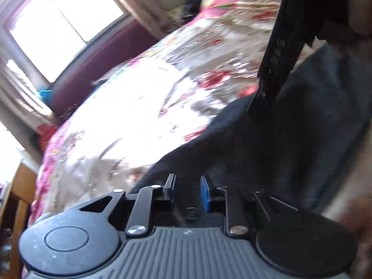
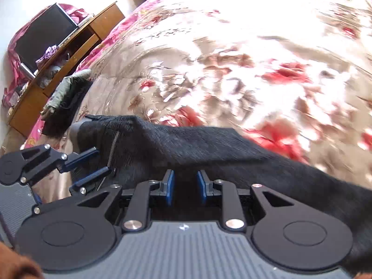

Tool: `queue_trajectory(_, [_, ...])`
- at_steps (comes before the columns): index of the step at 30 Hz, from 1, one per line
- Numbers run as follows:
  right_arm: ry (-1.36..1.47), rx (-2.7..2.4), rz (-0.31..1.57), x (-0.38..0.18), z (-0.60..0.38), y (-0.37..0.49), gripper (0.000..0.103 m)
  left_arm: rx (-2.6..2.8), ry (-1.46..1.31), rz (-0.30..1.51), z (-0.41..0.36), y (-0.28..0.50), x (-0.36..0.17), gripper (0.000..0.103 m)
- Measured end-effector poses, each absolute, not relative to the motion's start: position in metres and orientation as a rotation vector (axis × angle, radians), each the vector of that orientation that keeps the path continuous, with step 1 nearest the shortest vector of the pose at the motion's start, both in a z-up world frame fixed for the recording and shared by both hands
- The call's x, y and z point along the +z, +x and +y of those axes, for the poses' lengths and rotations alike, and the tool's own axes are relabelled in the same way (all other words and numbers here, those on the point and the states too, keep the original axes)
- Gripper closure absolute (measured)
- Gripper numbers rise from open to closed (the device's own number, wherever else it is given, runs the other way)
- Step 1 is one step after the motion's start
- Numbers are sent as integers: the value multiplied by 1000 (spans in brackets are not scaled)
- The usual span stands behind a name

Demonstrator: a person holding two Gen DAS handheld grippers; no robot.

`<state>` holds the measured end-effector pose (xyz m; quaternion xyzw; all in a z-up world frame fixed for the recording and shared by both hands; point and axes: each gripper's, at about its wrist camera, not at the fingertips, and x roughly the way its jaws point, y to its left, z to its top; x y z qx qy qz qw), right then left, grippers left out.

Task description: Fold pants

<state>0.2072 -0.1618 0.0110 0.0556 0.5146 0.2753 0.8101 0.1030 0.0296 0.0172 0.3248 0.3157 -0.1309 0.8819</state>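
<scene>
The right gripper (image 2: 185,187) fills the lower part of its own view: grey ribbed body, two black pivot discs, and blue-padded fingers (image 2: 171,184) set apart with a clear gap between them, dark cloth visible in and past the gap; whether the pads bear on the cloth cannot be told. The left gripper (image 1: 187,191) occupies the same position in its own view, its fingers also apart, one pad blue (image 1: 205,191), the other seen edge-on and dark. In the right view the left gripper (image 2: 89,166) appears at lower left, tilted, its two blue-edged fingers spread with a gap between them, at the end of the pants near a zipper line (image 2: 112,148); contact with the cloth cannot be confirmed. The bed (image 2: 232,58) is the largest item, covered by a cream spread with red and pink flowers, brightly lit and partly washed out. The pants (image 2: 197,144) are black and lie across the near edge of the bed, running from lower right toward centre left in the right view; in the left view the pants (image 1: 267,139) cover the lower right area, just ahead of the fingers. A black part of the right gripper (image 1: 281,53) comes down from upper right onto the cloth. A window (image 1: 58,30) stands beyond the bed. A wooden desk (image 2: 69,46) with a dark monitor (image 2: 44,34) stands beside the bed. Both views are motion-blurred.
</scene>
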Motion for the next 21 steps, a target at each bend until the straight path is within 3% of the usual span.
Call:
queue_trajectory(2, [129,536,1292,-26,-145,213,80,-239,701,786,43,120,-6,64])
queue_trajectory(3, [157,539,1294,-27,-146,209,80,-231,721,841,53,121,-20,63])
queue_trajectory(5, [115,564,1315,-13,-147,207,79,-259,751,783,67,105,-22,63])
queue_trajectory(8, [139,584,1202,25,-167,220,77,-260,749,773,73,100,-9,61])
queue_trajectory(9, [164,590,1170,33,-173,233,73,-254,718,759,76,102,-3,61])
queue_trajectory(11, [212,607,1145,33,-181,259,50,-227,679,725,74,110,5,61])
queue_trajectory(14, [183,604,1215,-2,-179,294,49,-212,655,681,69,119,6,60])
queue_trajectory(16, [165,615,1301,-20,-178,304,57,-214,679,690,66,124,-4,60])
queue_trajectory(17, [155,643,1295,-18,-177,301,70,-218,696,696,66,124,-10,60])
queue_trajectory(19, [176,685,1303,-12,-176,299,85,-228,730,703,67,120,-18,60])
queue_trajectory(21, [225,698,1312,-5,-176,300,91,-224,751,708,72,118,-21,60])
